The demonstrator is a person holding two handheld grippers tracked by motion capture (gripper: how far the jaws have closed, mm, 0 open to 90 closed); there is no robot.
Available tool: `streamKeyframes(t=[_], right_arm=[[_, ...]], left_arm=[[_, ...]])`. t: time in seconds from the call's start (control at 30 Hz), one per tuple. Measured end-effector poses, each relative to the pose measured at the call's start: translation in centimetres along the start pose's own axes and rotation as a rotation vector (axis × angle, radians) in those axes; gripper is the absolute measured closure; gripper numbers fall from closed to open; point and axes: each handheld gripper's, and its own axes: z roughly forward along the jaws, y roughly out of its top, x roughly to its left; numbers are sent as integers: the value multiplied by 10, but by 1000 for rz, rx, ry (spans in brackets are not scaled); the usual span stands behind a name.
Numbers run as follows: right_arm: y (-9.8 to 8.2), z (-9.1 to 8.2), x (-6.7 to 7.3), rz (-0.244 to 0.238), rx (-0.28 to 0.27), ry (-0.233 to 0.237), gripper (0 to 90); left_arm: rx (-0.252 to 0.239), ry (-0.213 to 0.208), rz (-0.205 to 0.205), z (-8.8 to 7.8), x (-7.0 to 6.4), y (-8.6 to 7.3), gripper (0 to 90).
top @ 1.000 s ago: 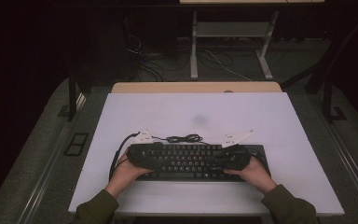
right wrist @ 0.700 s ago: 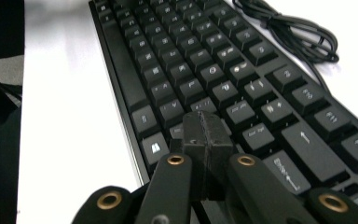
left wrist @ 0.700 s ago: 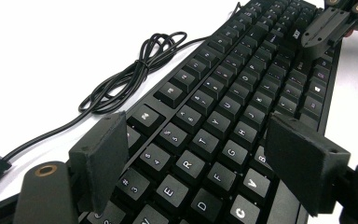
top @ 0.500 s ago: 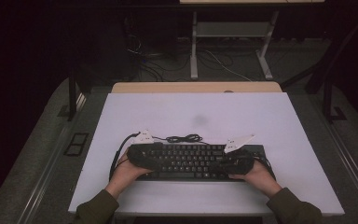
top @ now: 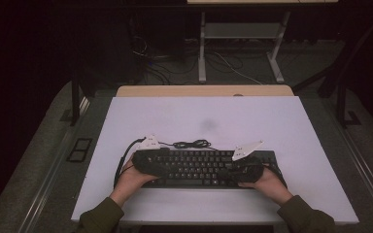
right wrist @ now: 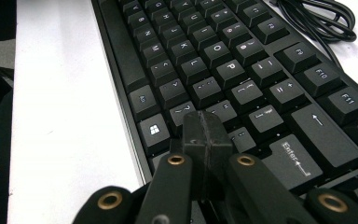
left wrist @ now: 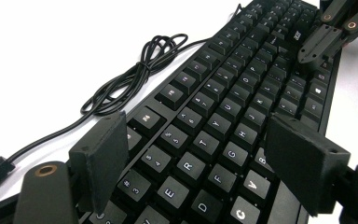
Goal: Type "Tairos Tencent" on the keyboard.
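White table (top: 291,126): keyboard (top: 204,167) runs nine-to-three; your closed, empty right gripper (right wrist: 207,135) has the shift key at twelve o'clock; left gripper (left wrist: 205,154) gapes.

Olive-green sleeves cover both forearms to the wrists. Each hand carries a black tool: the left tool (top: 148,162) and the right tool (top: 245,167) each bear a pale grey three-cornered plate on top. Their matte black jaws are flat blocky pads on link arms pinned with brass-coloured rivets. A black cable trails from the left tool.
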Motion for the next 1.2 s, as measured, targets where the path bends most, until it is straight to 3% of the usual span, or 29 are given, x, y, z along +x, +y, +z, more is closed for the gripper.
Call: streamKeyframes(t=[0.1, 0.2, 0.33, 0.47, 0.6, 1.2], right_arm=[[0, 0, 0, -1, 0, 0, 893], [0, 0, 0, 0, 1, 0, 894], [0, 0, 0, 0, 0, 0, 893], [0, 0, 0, 2, 0, 1, 893], [0, 0, 0, 1, 0, 0, 893], [0, 0, 0, 1, 0, 0, 893]], left_arm=[[-1, 0, 8, 1, 0, 1, 245], [1, 4, 22, 3, -2, 4, 339], [-8, 3, 23, 6, -3, 8, 557], [25, -14, 32, 10, -5, 9, 760], [62, -29, 43, 16, -6, 9, 881], [116, -32, 52, 24, -6, 6, 891]])
